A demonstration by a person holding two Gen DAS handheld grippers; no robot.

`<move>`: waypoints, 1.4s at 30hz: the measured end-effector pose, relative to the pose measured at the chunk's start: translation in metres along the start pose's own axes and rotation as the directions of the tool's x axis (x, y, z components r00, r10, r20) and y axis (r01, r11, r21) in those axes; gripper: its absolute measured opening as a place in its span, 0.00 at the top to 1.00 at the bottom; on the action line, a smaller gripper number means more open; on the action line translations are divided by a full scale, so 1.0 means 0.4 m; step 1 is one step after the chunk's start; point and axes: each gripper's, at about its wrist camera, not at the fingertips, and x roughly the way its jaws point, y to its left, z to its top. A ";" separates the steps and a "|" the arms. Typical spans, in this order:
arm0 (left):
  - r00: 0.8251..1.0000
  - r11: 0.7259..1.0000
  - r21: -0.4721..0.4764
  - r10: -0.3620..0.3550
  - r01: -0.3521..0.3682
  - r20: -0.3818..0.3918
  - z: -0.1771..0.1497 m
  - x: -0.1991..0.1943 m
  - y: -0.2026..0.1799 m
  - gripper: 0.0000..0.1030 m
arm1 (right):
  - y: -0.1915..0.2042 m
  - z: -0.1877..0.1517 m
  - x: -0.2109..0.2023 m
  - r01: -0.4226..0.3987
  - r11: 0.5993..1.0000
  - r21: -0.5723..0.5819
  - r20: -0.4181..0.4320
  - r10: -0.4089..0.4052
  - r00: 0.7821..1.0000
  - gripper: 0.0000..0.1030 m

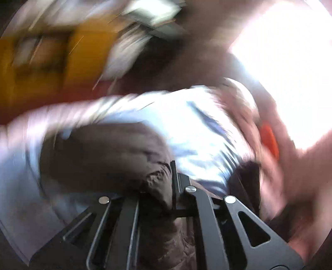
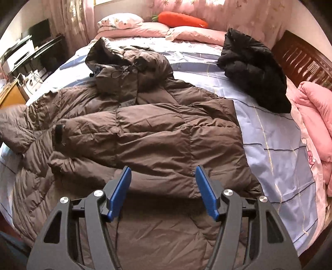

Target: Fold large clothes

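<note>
L wrist: close, blurred | R wrist: above bed (image 2: 269,133), facing pillows (image 2: 145,28)

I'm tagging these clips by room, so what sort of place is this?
A bedroom, most likely: a bed with pink pillows at its head, a brown jacket spread across it, and floral curtains behind.

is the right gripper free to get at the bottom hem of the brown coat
Probably yes. The right gripper is open and holds nothing, and it hangs just over the lower part of the brown coat spread on the bed. Nothing lies between them.
</note>
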 end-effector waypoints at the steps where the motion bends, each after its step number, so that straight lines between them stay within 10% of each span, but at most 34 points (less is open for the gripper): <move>1: 0.999 0.994 0.098 -0.041 0.041 0.002 -0.023 -0.021 -0.083 0.95 | -0.005 0.005 -0.005 -0.008 1.000 0.016 0.006 0.008 1.000 0.37; 5: 0.964 0.894 0.391 -0.138 0.220 -0.226 -0.237 -0.019 -0.395 0.95 | -0.024 0.016 -0.021 -0.013 0.998 0.054 0.027 0.012 1.000 0.37; 12: 0.868 0.551 0.752 0.097 0.361 -0.488 -0.672 0.047 -0.623 0.90 | -0.062 0.021 -0.007 -0.017 0.995 0.102 0.014 0.016 1.000 0.37; 14: 0.890 0.403 0.856 0.176 0.324 -0.420 -0.767 0.025 -0.633 0.78 | -0.079 0.023 0.002 -0.021 0.991 0.136 0.000 0.021 1.000 0.37; 17: 0.971 0.121 0.977 0.142 0.174 -0.190 -0.857 -0.037 -0.640 0.60 | -0.112 0.028 0.016 -0.040 0.975 0.216 -0.024 0.047 0.999 0.37; 19: 0.991 -0.015 0.996 0.104 0.090 -0.088 -0.901 -0.060 -0.633 0.59 | -0.135 0.033 0.025 -0.063 0.959 0.276 -0.033 0.075 0.997 0.37; 21: 0.992 -0.092 0.993 0.101 0.080 -0.071 -0.930 -0.067 -0.630 0.59 | -0.150 0.052 0.019 -0.086 0.946 0.311 -0.030 0.101 0.994 0.37; 28: 0.989 -0.200 0.977 0.140 0.070 -0.042 -0.991 -0.015 -0.606 0.58 | 0.163 0.224 -0.122 0.016 0.978 -0.206 0.051 -0.006 0.999 0.18; 33: 0.992 -0.321 0.947 0.129 0.025 0.018 -1.060 -0.026 -0.585 0.55 | 0.550 0.235 -0.011 0.073 0.819 -0.569 -0.041 -0.117 0.992 0.07; 37: 0.991 -0.306 0.951 0.137 0.045 -0.002 -1.048 -0.030 -0.572 0.53 | 0.670 0.165 0.143 0.219 0.679 -0.701 -0.012 -0.319 0.948 0.07; 38: 0.991 -0.302 0.952 0.135 0.050 -0.009 -1.046 -0.031 -0.569 0.53 | 0.651 0.173 0.158 0.230 0.700 -0.676 -0.014 -0.325 0.946 0.23; 39: 0.990 -0.292 0.955 0.137 0.061 -0.021 -1.037 -0.032 -0.565 0.53 | 0.623 0.184 0.161 0.209 0.736 -0.644 -0.043 -0.307 0.951 0.68; 42: 0.987 -0.254 0.963 0.152 0.090 -0.052 -1.007 -0.027 -0.555 0.53 | 0.447 0.258 0.125 0.145 0.889 -0.434 -0.099 -0.207 0.973 0.88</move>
